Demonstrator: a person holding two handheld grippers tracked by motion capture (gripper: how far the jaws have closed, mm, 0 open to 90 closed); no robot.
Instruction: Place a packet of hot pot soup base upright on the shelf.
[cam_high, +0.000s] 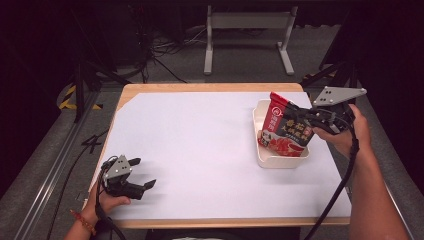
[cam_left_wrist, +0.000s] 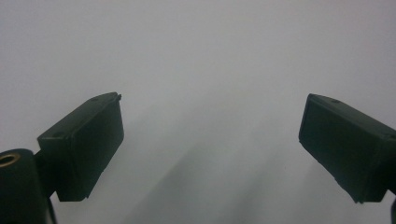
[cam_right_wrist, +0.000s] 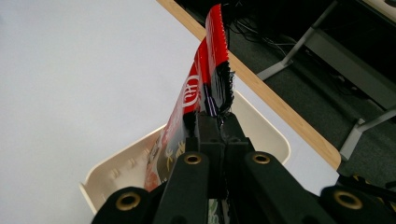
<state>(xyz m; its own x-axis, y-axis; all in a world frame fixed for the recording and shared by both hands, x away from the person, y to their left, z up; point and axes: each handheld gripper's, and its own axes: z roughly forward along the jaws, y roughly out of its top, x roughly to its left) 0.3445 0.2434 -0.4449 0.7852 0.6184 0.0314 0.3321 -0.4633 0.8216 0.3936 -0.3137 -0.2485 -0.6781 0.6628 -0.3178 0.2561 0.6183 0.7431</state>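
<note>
High view: red packet (cam_high: 284, 131) pinched in right hand-held gripper (cam_high: 306, 120), over tray (cam_high: 280, 161).

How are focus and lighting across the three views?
High view: table evenly lit, surroundings dark. Left gripper view: hazy, soft shadows under the open left gripper. Right gripper view: right gripper blurred up close, red packet sharper over the tray.

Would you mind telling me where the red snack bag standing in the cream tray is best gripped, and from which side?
Grip the red snack bag by its flat, crimped top edge, coming from the right side over the cream tray. The bag stands upright, so its seam is free. The right claw is already shut there.
</note>
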